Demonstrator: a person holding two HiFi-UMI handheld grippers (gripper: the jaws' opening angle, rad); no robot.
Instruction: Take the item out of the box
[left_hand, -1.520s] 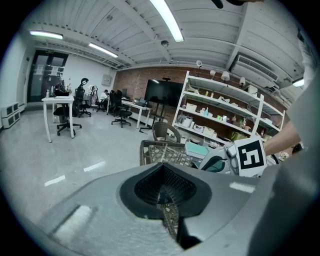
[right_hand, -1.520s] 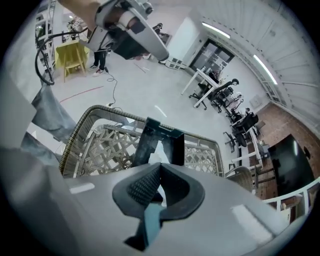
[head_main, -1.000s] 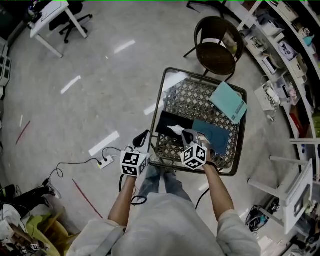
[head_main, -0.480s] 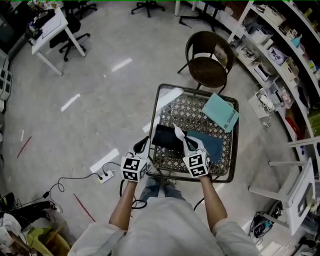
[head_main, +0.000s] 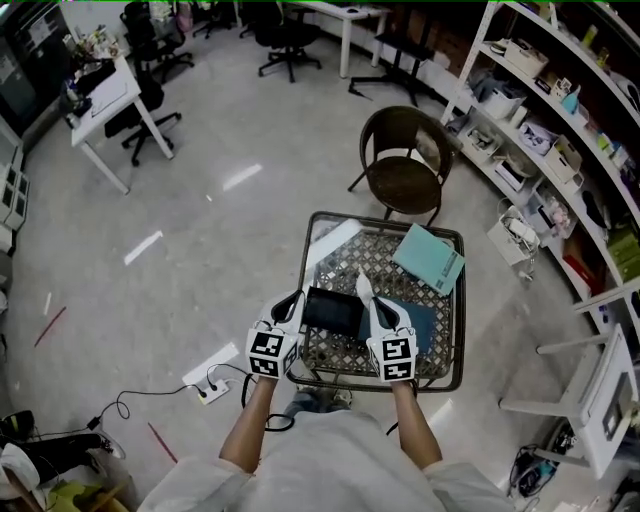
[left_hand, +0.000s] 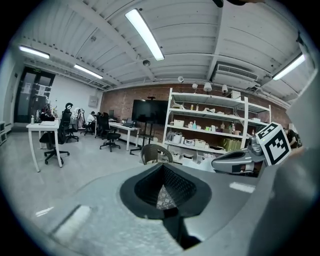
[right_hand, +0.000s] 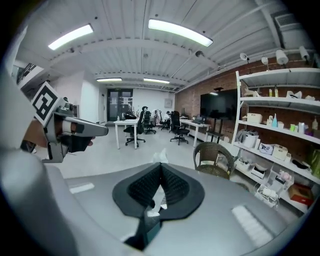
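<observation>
White crumpled item is pinched upright in the right gripper, over the right edge of the black box on the wire table. The left gripper, with its jaws together and empty, is at the box's left edge. Bare floor lies to the left, and a chair stands beyond the far rim.

Left gripper, right gripper; jaws together

Ceiling light strips are glaring off the pale polished floor. A brick wall is carrying a dark screen. White shelving is running along the right side, a wicker chair standing near it. A white desk and black office chairs are occupying the far left.
</observation>
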